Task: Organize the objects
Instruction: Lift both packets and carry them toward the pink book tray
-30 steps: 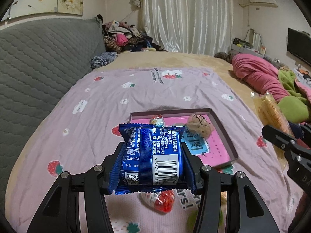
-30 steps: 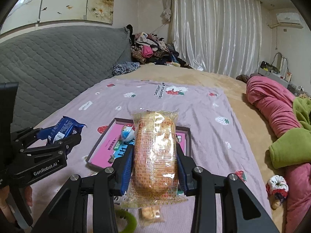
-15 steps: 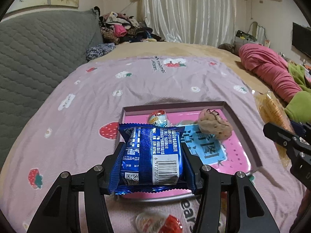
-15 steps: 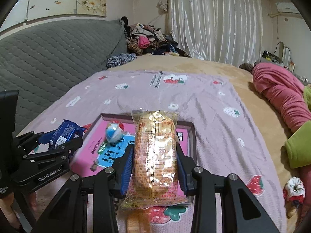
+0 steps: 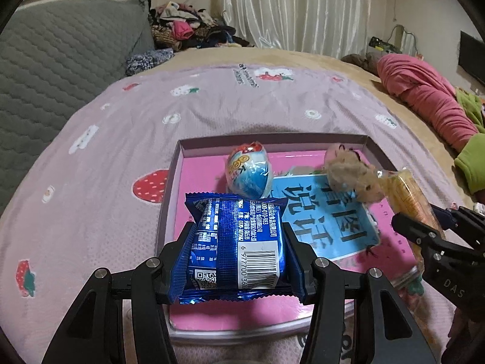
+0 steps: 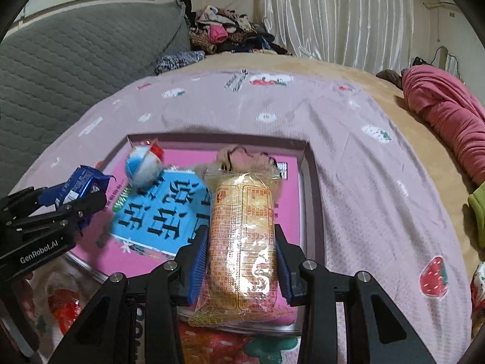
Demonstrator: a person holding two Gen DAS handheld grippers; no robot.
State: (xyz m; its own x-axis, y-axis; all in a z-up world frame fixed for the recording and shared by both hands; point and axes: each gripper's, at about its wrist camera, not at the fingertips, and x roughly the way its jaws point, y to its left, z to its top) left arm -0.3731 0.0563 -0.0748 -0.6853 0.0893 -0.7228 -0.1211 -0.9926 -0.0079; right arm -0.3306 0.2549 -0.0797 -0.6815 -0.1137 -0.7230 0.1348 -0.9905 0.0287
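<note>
Left wrist view, nearest: left gripper (image 5: 238,253), fingers closed on blue packet (image 5: 239,242), pads pressed against both sides, barcode face up, packet held above near left part of tray (image 5: 172,188). Beyond packet, inside tray: wrapped egg (image 5: 249,171) standing near far wall; blue card (image 5: 330,215) lying flat on pink floor of tray; fuzzy toy (image 5: 351,179) resting at card's far right corner. At right edge, right gripper (image 5: 424,230) seen side-on, clamped on yellow packet (image 5: 406,194), over right part of tray. Under tray and all round it: lilac sheet (image 5: 121,151) with strawberry print. Farther back: grey headboard (image 5: 60,60) at left, clothes pile (image 5: 188,27) at far corner, curtain (image 5: 297,9) behind, pink bedding (image 5: 424,97) at right. Right wrist view, nearest: right gripper (image 6: 241,268), fingers closed on yellow packet (image 6: 242,242), blue pads tight on its long sides, packet pointing away, over near right part of tray (image 6: 310,200). Left gripper (image 6: 69,200) at left edge with blue packet (image 6: 81,185) gripped, at tray's left rim. Beyond: card (image 6: 160,212), egg (image 6: 142,166), toy (image 6: 242,157) partly hidden behind yellow packet. Whether either packet touches tray floor: cannot tell. Red wrapper (image 6: 63,303) on sheet (image 6: 363,182) outside tray, near left, blurred.
</note>
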